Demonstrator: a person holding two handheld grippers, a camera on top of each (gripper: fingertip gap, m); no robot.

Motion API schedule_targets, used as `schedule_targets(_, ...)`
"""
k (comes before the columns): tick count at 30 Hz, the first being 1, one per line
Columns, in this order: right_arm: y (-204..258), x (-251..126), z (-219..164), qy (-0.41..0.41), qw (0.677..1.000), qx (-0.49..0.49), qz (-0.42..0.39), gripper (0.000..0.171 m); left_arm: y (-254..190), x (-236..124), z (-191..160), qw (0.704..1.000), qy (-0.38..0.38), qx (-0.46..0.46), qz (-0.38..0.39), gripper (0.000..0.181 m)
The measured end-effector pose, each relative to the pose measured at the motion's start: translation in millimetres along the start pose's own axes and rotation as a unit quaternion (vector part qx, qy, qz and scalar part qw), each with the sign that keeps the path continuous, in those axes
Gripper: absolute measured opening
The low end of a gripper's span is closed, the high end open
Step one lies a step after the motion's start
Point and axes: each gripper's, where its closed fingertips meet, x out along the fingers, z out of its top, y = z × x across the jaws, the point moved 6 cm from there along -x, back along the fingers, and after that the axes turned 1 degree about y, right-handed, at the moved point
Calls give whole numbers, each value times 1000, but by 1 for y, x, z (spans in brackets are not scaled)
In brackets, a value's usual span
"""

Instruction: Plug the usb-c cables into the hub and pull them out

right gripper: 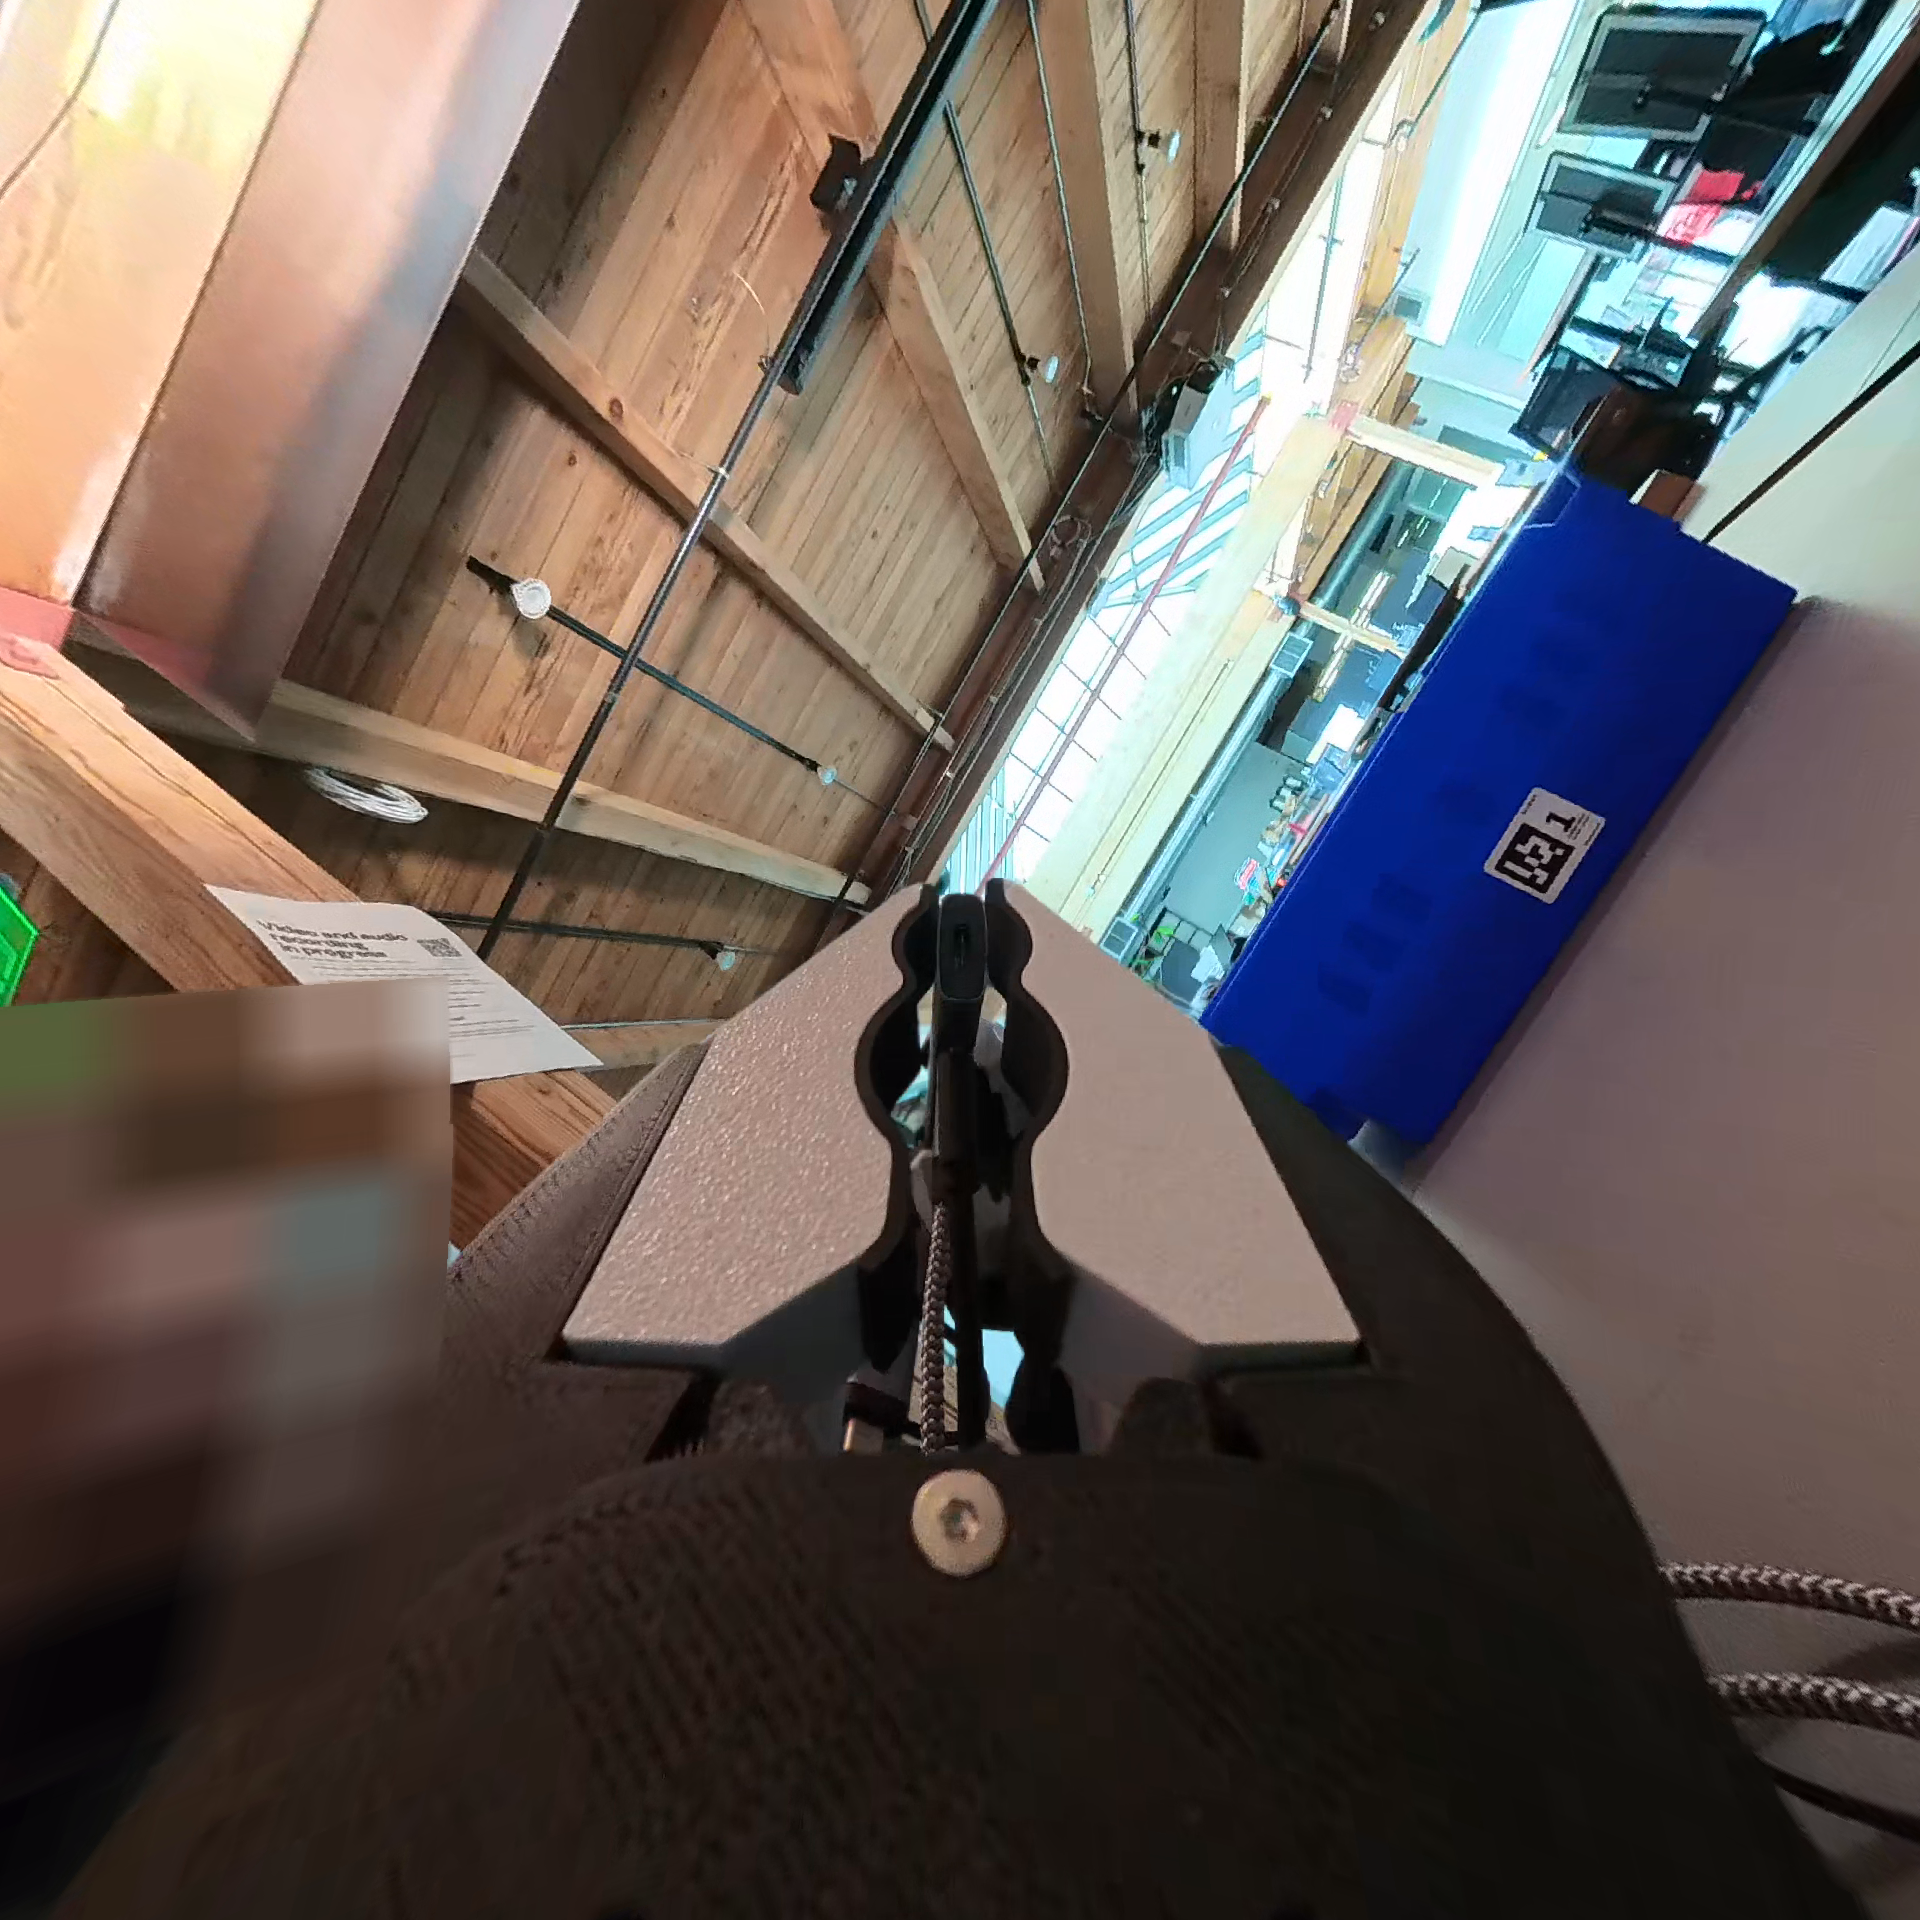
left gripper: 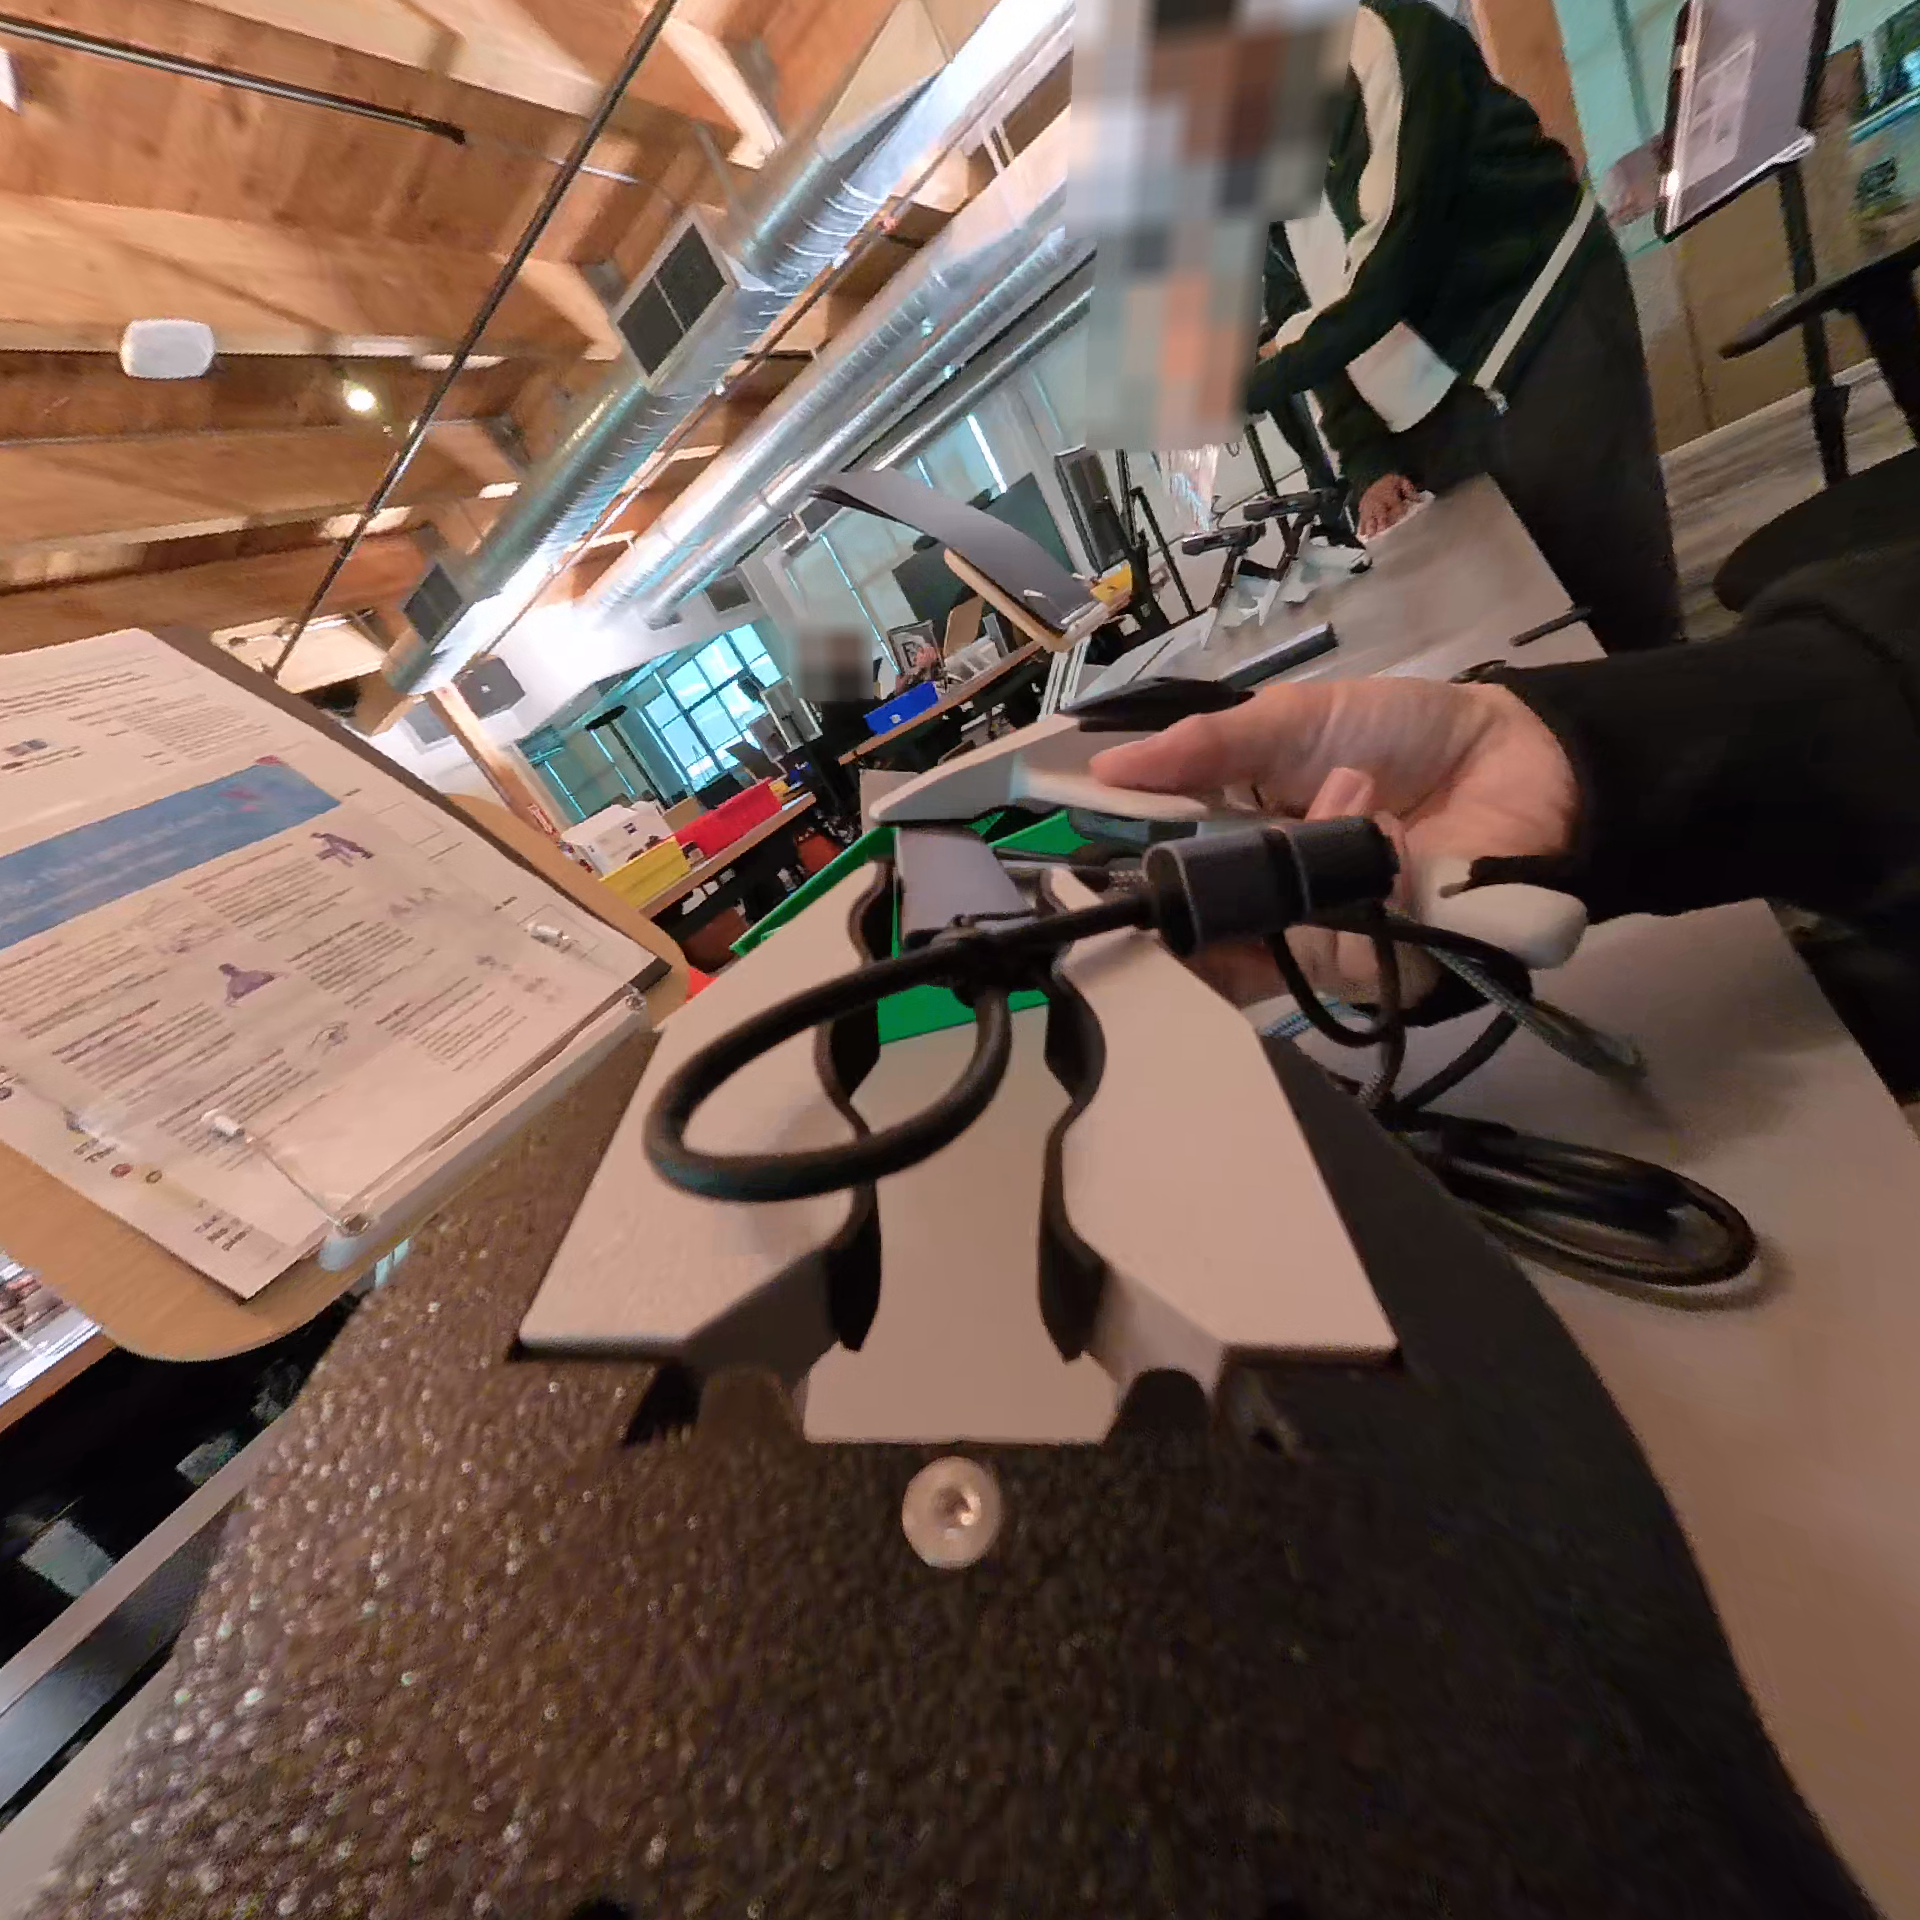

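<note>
Left tongs [left gripper: 961, 894] clamp the hub [left gripper: 951, 883] lengthwise; right tongs [right gripper: 964, 925] clamp a forward-pointing plug [right gripper: 961, 951].

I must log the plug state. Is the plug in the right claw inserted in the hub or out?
Out. The right claw is shut on the plug; its tip points into open air.

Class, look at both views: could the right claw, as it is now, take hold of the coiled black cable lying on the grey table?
Probably not yet. The right claw is shut on a black USB-C plug and points upward at the ceiling, away from the coiled black cable on the grey table.
</note>
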Motion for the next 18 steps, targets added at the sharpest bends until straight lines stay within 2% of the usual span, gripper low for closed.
schedule_targets(1,1,0,0,-5,1000,0,4,7,0,0,-2,1000,4,-4,-3,25)
schedule_targets(12,-3,0,-1,-24,1000,15,12,8,3,1,-5,997,0,-78,-4,24)
schedule_targets(18,-7,-2,2,-35,999,-3,-14,7,6,2,-13,995,46,-83,10,22)
